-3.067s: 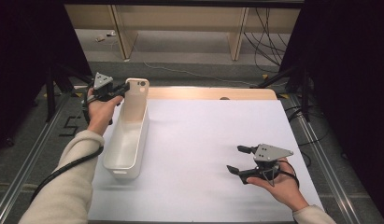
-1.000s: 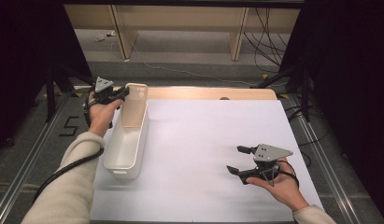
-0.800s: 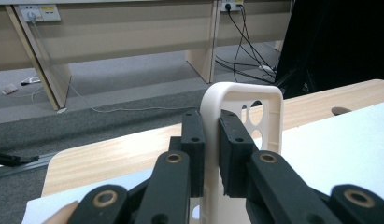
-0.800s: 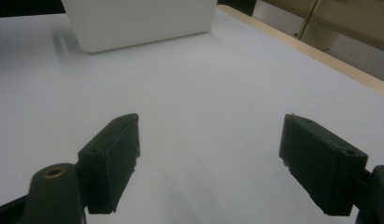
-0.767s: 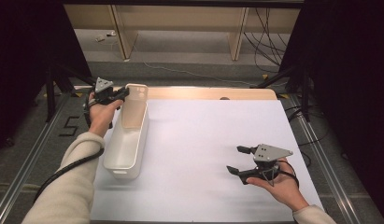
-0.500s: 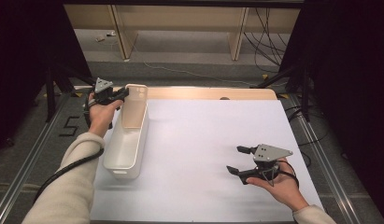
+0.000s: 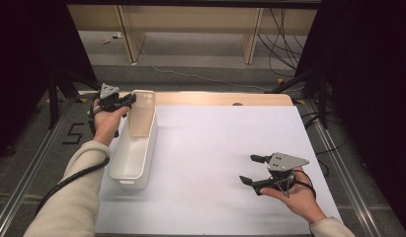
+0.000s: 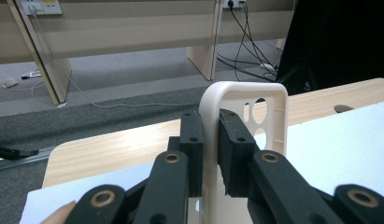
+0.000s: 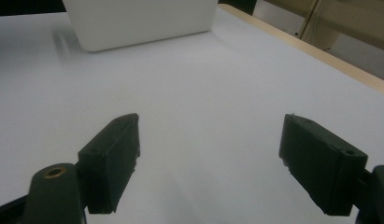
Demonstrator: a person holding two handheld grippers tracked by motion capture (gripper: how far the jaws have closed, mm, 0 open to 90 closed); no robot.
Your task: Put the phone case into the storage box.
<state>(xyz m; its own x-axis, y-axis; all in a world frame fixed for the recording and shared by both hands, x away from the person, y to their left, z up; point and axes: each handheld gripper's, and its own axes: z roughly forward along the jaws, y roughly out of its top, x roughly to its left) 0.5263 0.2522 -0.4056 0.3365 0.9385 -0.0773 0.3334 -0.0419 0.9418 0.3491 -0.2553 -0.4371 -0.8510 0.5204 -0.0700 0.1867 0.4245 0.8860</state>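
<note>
Firmly pinched — left gripper (image 8: pixel 210 154) on bin rim (image 8: pixel 209 105).

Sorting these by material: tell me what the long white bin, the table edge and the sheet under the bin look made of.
White bin: seemingly moulded plastic, matte, one-piece rounded rim with punched holes, clamped by the left tongs. Table edge: pale wood or wood-look laminate, showing grain. White sheet: smooth and matte; paper or board, hard to tell.
</note>
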